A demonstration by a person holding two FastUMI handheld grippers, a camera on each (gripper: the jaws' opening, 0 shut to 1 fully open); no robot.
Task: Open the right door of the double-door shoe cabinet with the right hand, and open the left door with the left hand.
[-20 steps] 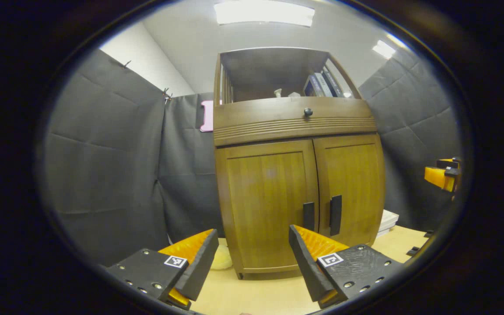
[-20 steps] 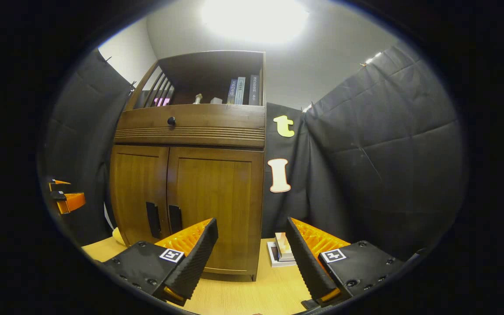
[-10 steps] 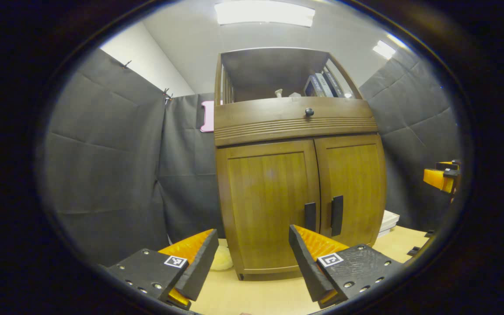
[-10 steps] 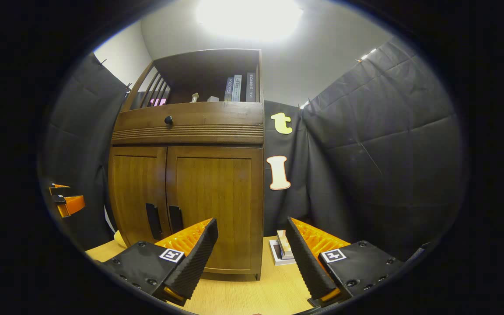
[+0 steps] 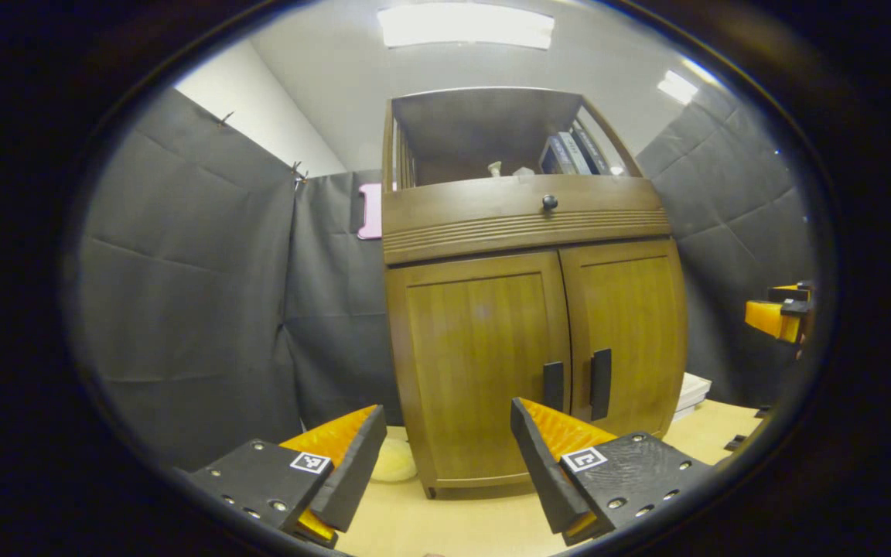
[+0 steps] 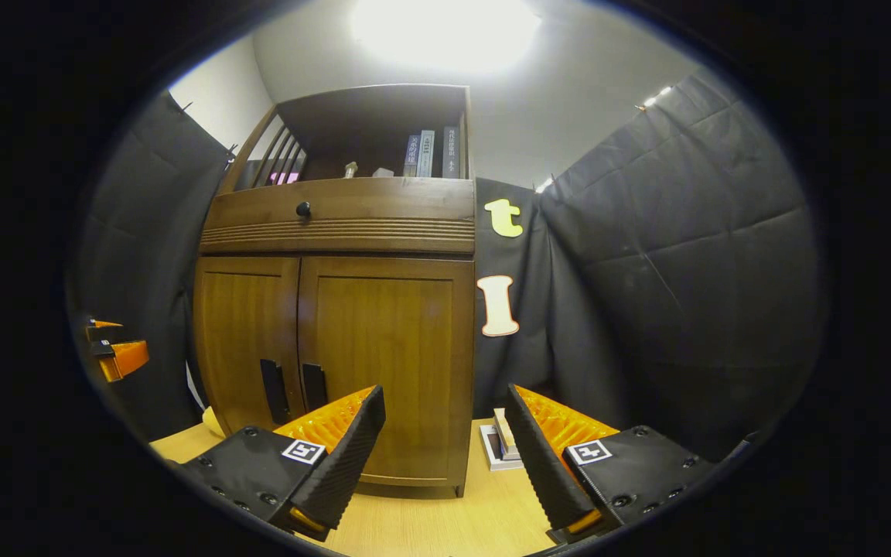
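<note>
A brown wooden shoe cabinet (image 5: 530, 224) (image 6: 345, 224) stands on a light wooden table, both doors closed. In the left gripper view the left door (image 5: 476, 363) and right door (image 5: 631, 325) carry dark upright handles (image 5: 553, 385) (image 5: 601, 373) beside the centre seam. My left gripper (image 5: 445, 452) is open, short of the cabinet front and low before the left door. The right door (image 6: 384, 356) and its handle (image 6: 313, 387) sit left of my right gripper (image 6: 445, 449), which is open, empty and pointed past the cabinet's right edge. Each gripper also appears at the other view's edge (image 5: 778, 317) (image 6: 117, 352).
Above the doors is a drawer with a round dark knob (image 5: 549, 202) and an open shelf holding books (image 6: 430, 155). A small stack of books (image 6: 501, 445) lies on the table right of the cabinet. A pale yellow object (image 5: 393, 460) lies at its left foot.
Both views have shifted slightly, and the cabinet looks a little larger and nearer. Both grippers stay open and the doors stay closed.
</note>
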